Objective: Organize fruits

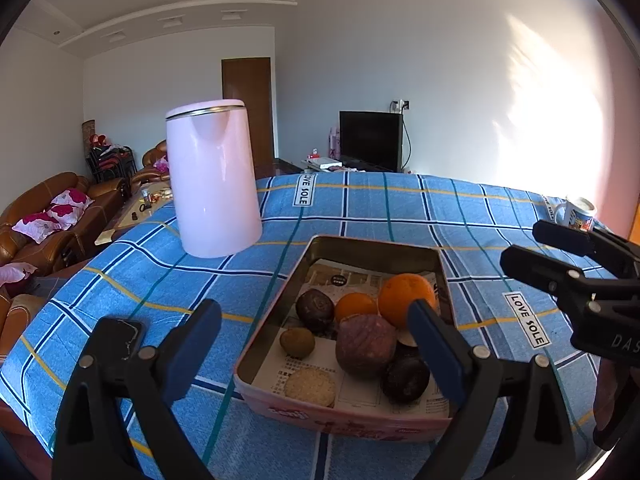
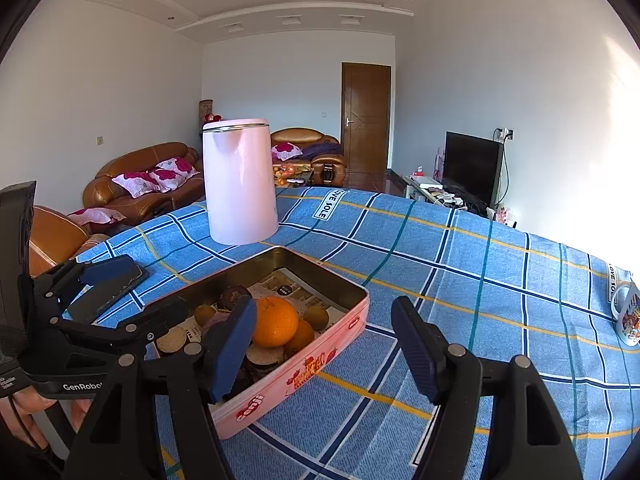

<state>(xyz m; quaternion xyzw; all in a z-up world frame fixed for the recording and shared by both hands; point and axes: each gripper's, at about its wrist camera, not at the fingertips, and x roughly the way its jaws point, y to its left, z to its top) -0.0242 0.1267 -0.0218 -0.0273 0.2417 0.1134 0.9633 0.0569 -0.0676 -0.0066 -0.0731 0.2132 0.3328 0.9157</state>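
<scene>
**Fruit tin loaded; both grippers released**

The left gripper hangs low over the near end of the tin, its blue fingers spread wide and holding nothing. The right gripper sits just beside the tin's right wall, fingers likewise spread and empty; one finger overlaps the tin's interior in the right wrist view, the other is over bare cloth.

The tin rests on the blue checked worktop, lined with printed paper. Inside lie a large orange, a smaller orange touching it, a large purple fruit at centre, two dark round fruits toward the rear left and near right, and a small green-brown fruit. A pale round biscuit-like disc lies at the near edge.

Status, as a judgement: no fruit is visible loose on the worktop, so collection appears largely complete. Any remaining work would be rearrangement within the tin.

Other items: a pink kettle stands behind the tin, a phone lies to its left, and a mug stands well apart at the right.
</scene>
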